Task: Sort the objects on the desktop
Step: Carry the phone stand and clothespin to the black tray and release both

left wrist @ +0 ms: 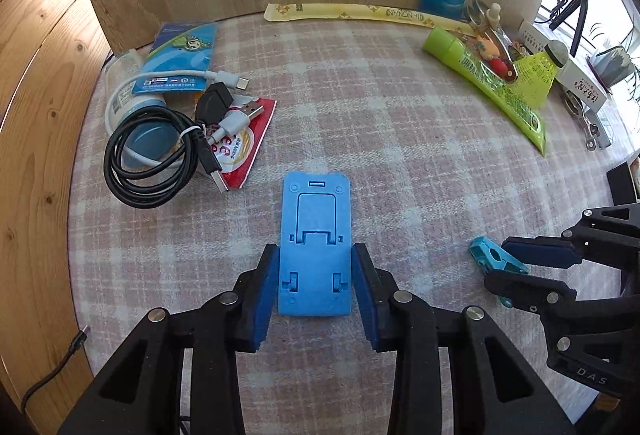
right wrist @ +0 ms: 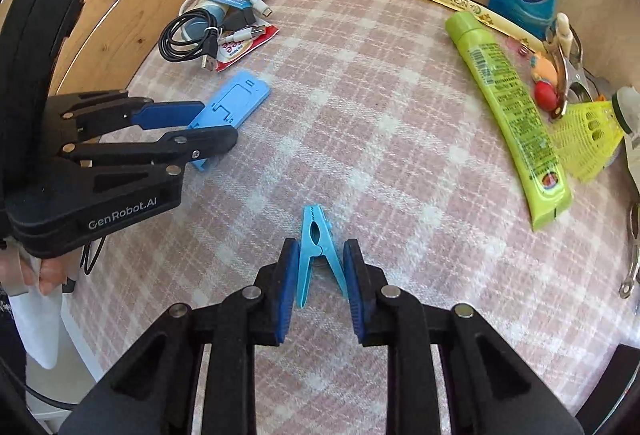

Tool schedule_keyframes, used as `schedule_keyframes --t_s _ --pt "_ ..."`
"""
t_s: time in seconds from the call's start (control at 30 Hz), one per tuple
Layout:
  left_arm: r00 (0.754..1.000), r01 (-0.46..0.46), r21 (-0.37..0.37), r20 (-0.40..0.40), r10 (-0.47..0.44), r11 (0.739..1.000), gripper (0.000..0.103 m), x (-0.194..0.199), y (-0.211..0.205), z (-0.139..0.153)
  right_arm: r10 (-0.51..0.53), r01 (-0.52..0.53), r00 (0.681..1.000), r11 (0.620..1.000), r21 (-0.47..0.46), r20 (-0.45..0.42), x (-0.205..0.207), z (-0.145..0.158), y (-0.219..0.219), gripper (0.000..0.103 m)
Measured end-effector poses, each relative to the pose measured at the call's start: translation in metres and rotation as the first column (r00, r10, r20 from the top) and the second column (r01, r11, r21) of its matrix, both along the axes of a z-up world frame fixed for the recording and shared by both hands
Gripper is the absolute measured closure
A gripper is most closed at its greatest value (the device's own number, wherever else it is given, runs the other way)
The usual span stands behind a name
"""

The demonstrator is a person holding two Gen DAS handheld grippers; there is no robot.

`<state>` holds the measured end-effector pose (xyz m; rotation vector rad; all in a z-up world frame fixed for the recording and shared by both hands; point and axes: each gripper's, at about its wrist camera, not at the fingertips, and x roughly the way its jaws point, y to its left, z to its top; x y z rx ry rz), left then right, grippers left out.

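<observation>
Both grips on: left gripper (left wrist: 315, 285) clamps the blue phone stand (left wrist: 315, 231) between its fingers, right gripper (right wrist: 321, 279) pinches the blue clothespin (right wrist: 318, 251). Neither sorted yet; cables (left wrist: 160, 151) ahead-left, tube (right wrist: 512, 123) ahead-right.

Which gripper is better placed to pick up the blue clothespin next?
Right. The right gripper already straddles the blue clothespin, pads at its handles. The left gripper is occupied around the blue phone stand.
</observation>
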<state>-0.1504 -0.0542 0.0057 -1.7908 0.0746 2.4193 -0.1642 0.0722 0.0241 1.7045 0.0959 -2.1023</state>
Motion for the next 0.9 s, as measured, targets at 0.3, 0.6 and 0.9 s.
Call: schedule_keyframes --t_s 0.3,0.6,0.9 --pt "0.999 -0.035 0.049 0.006 0.035 0.998 0.069 0.040 0.037 0.010 -0.135 0.133 0.990 0.989 -0.070 -0.025 0.019 0.025 0.054 0.083" --pt "0.999 0.027 0.031 -0.037 -0.026 0.999 0.069 0.054 0.090 0.028 -0.177 0.175 0.984 0.977 -0.121 0.001 0.046 0.024 0.094 0.097" --pt "0.998 -0.043 0.075 -0.038 0.046 0.996 0.069 0.081 0.073 0.041 -0.023 0.028 0.994 0.998 0.050 -0.105 0.032 0.009 0.058 0.071"
